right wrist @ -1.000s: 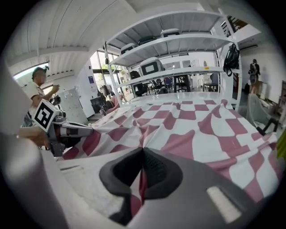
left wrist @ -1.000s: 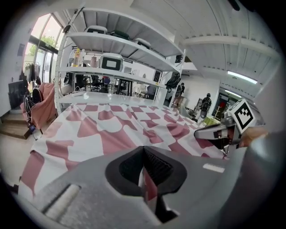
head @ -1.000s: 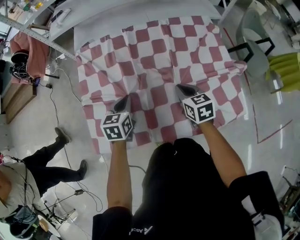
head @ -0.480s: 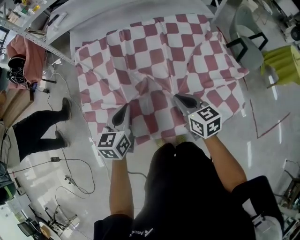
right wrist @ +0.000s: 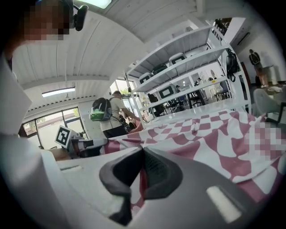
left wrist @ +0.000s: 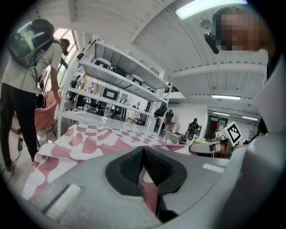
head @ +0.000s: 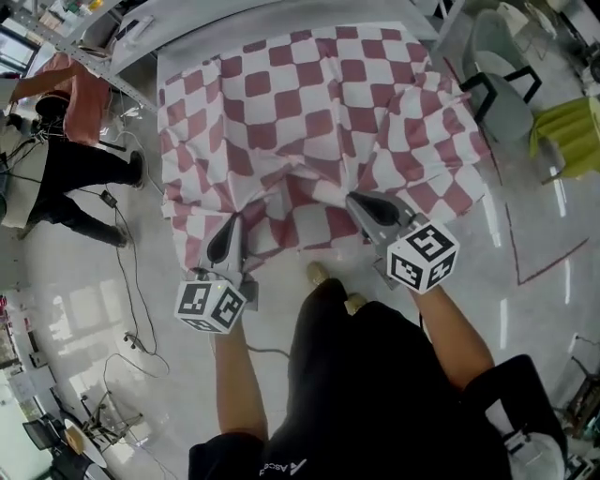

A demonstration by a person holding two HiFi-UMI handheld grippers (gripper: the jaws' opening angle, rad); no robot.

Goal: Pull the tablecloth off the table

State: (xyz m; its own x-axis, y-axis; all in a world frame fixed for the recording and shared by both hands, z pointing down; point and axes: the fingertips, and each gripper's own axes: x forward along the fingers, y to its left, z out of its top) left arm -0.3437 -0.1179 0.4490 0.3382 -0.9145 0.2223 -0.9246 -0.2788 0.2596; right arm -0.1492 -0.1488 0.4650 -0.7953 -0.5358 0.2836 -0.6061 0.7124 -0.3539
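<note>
A red-and-white checked tablecloth drapes over the white table, its near edge hanging off the table toward me. My left gripper is shut on the cloth's near edge at the left, with folds fanning out from the pinch. My right gripper is shut on the near edge at the right. In the left gripper view the cloth runs between the dark pads. The right gripper view shows cloth pinched between its pads too.
A person stands on the floor to the left, near cables. Grey chairs and a yellow-green one stand at the right. White shelving rises behind the table. My shoes show below the cloth's edge.
Both grippers have drawn back toward me with the cloth, whose near edge now hangs off the table. The person at the left has walked farther away.
</note>
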